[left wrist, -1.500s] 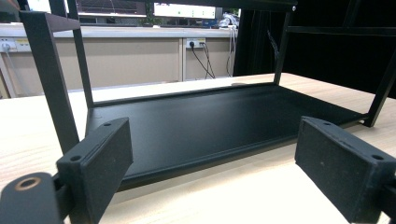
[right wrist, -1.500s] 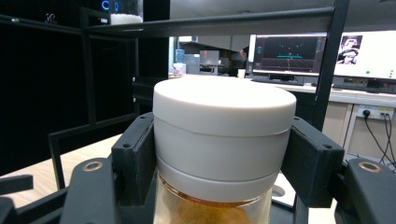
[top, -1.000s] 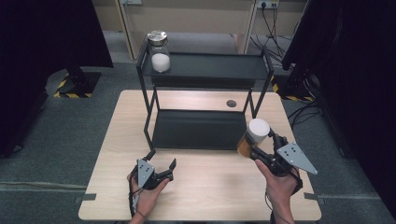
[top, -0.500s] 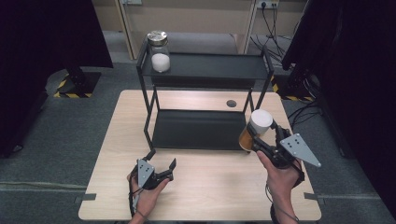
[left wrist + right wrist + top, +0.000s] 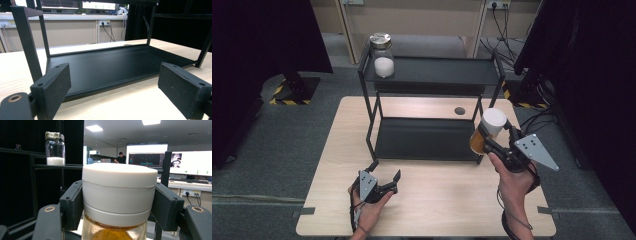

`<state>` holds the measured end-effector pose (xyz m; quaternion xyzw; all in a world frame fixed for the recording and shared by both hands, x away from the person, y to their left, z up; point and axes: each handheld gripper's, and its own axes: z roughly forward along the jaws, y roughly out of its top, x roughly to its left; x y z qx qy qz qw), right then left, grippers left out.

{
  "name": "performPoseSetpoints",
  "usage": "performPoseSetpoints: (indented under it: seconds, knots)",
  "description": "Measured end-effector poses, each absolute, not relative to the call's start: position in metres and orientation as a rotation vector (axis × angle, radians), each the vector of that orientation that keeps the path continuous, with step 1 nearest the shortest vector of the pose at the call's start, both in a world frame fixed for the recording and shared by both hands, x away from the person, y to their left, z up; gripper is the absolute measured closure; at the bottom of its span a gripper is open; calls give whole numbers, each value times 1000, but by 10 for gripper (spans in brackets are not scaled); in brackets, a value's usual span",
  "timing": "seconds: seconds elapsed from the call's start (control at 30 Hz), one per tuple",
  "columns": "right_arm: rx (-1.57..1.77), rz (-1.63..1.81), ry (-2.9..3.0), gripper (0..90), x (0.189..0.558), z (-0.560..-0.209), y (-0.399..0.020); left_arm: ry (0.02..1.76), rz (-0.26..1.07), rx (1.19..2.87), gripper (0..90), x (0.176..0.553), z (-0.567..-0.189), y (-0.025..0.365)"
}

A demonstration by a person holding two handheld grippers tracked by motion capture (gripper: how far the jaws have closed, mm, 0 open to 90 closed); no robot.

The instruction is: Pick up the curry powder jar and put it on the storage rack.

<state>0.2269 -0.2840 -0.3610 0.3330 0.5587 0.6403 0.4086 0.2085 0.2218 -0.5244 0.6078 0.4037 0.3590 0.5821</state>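
The jar (image 5: 487, 131) has a fat white lid and golden stuff inside. The right gripper (image 5: 496, 139) squeezes it just under the lid, up in the air beside the black shelf (image 5: 427, 75). Its close-up view shows the amber glass. The left gripper (image 5: 384, 176) rests wide open, holding nothing.

The jar (image 5: 484, 134) in hand has a white lid over amber contents. The shelf rack (image 5: 432, 75) is matt black. At 11 o'clock on its top shelf, a clear glass jar (image 5: 382, 55) holds white powder under a silvery lid. The table (image 5: 442, 205) is pale wood grain, the floor (image 5: 262, 140) grey, with yellow-black hazard stripes (image 5: 282, 101) at 10 o'clock.
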Motion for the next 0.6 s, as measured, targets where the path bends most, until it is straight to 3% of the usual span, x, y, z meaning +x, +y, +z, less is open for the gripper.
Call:
performPoseSetpoints:
  seconds: [0.6]
  knots:
    - [831,1619,1388,340,240,-343,-279,941,838,1422,107,209,-524,222]
